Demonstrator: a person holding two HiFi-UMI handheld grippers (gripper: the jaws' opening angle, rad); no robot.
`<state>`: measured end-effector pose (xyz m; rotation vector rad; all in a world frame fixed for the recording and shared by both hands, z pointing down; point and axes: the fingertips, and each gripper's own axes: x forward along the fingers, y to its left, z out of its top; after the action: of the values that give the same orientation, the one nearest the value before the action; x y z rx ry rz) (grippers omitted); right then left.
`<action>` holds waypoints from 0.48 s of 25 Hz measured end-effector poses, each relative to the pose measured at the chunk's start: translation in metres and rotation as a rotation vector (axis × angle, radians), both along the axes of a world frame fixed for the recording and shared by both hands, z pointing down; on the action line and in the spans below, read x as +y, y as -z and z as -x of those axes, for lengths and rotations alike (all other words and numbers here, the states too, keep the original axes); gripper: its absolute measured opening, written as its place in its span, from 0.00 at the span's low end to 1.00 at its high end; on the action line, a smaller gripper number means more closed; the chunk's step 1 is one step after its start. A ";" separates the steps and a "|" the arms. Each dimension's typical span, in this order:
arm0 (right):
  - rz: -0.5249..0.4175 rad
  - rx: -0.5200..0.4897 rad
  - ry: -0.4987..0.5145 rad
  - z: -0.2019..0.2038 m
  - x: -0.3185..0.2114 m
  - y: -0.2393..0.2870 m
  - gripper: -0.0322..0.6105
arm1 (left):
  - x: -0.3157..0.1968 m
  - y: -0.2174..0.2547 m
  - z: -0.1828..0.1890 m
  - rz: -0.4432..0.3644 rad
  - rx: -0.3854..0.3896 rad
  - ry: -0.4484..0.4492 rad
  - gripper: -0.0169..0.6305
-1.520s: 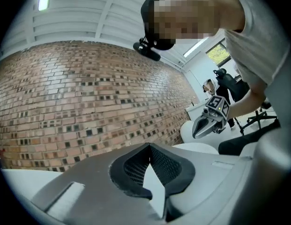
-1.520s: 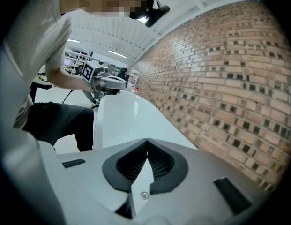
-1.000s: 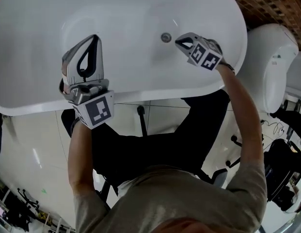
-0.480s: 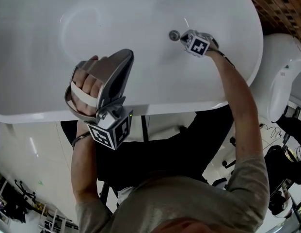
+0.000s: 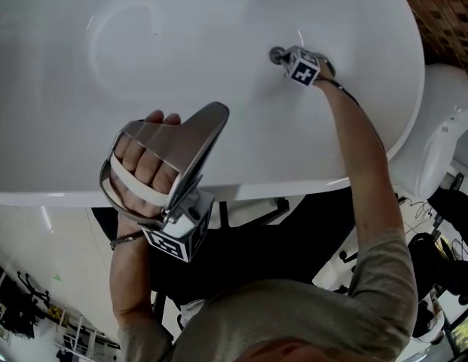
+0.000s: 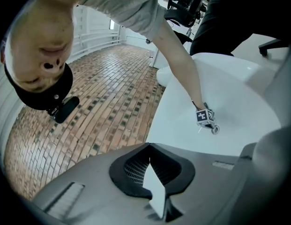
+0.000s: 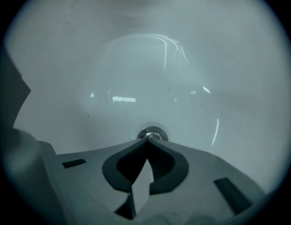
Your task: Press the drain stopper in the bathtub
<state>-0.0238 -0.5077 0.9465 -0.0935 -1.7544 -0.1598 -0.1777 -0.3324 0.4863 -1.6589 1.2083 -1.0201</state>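
right claw [image 5: 285, 56] is down inside the bathtub [image 5: 218, 21], clenched, both jaws pressed together with nothing between them. the drain stopper [image 5: 276, 53] sits in the tub floor, toward the right end, a round metal disc with a shiny centre. in the right gripper view the joined tips come to a point right at the stopper's near rim, overlapping its edge. whether they are actually pressing on it or just above it, i cannot tell. the right arm [image 5: 362, 157] stretches over the near rim and down the inner wall, and the marker cube [image 5: 302, 68] lies just behind the tips.

left claw [image 5: 221, 111] is well apart from all that, held up over the tub's near rim, toward the left end. it is clenched too, jaws shut flat against each other, empty. the left hand [image 5: 147, 155] is wrapped through its handle, fingers showing. its own view looks across the tub at the right claw and the stopper beside it, with brick floor [image 6: 103, 102] beyond the tub's edge.
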 end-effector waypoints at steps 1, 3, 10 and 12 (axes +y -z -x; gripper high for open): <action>-0.004 -0.001 -0.008 0.002 -0.002 -0.005 0.05 | -0.001 0.002 0.001 -0.003 0.006 0.003 0.03; -0.015 0.012 -0.013 0.004 -0.005 -0.015 0.05 | -0.004 0.006 0.002 -0.006 0.028 0.006 0.03; -0.017 0.040 -0.029 0.003 -0.010 -0.040 0.06 | -0.014 0.023 0.017 0.000 0.184 0.033 0.03; -0.011 0.021 -0.051 0.005 -0.012 -0.039 0.06 | -0.017 0.028 0.031 0.000 0.262 0.068 0.03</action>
<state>-0.0289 -0.5195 0.9854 -0.0426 -1.7329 -0.1305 -0.2083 -0.3489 0.4583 -1.8041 1.4427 -0.8612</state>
